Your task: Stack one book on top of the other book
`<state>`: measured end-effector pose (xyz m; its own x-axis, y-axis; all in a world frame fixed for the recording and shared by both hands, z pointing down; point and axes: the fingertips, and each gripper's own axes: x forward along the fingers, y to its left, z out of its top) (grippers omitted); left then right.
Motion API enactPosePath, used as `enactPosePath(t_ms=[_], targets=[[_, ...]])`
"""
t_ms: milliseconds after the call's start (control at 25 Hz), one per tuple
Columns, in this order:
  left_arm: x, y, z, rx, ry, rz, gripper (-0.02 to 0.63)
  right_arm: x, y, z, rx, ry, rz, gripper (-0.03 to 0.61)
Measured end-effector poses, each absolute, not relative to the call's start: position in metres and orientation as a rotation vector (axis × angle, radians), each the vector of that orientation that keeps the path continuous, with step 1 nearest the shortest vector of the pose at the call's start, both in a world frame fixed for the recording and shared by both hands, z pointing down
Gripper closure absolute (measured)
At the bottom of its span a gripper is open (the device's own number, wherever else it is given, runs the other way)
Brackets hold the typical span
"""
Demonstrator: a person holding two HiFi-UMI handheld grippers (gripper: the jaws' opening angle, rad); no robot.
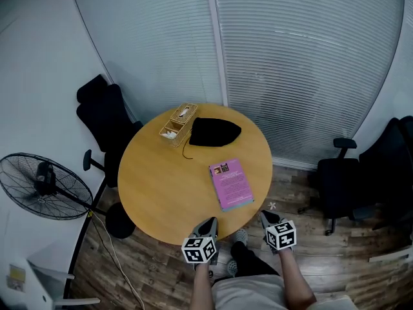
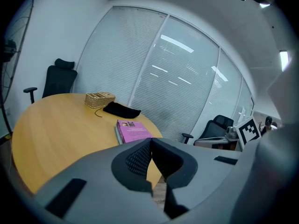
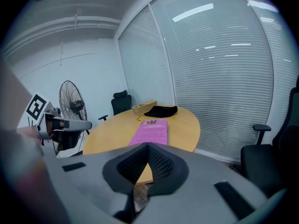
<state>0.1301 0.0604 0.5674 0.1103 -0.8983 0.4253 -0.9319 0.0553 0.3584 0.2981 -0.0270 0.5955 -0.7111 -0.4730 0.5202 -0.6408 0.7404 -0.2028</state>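
Claws sit nearest, at the near rim of the round wooden worktop. The left claw and the right claw are each closed tight, pads pressed together with nothing caught between them. Just beyond and between them lies the pink book, flat on the right half of the worktop. Its long axis runs away from the person, with the far end leaning slightly left. The cover is plain bright pink with lines of small print, and a small dark emblem sits at its far left corner. A grey-blue strip showing beneath its near end and left side looks like the second book, with the pink one on top. The stack's right side comes close to the worktop's right edge, and a broad stretch of bare wood lies to its left. Farther on, well apart from the books, lie a black pouch and a wicker basket near the far rim. Office chairs, a standing fan and slatted blinds ring the worktop.
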Motion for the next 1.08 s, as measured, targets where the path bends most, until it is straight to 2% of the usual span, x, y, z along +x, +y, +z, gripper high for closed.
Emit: enactPosePath(t_ms=[1080], targets=[[0.1268, 0.0597, 0.5635, 1.828, -1.785, 0.066, 0.585, 0.2893, -0.0273, 0.5939, 0.832, -2.512, 0.516, 0.555]])
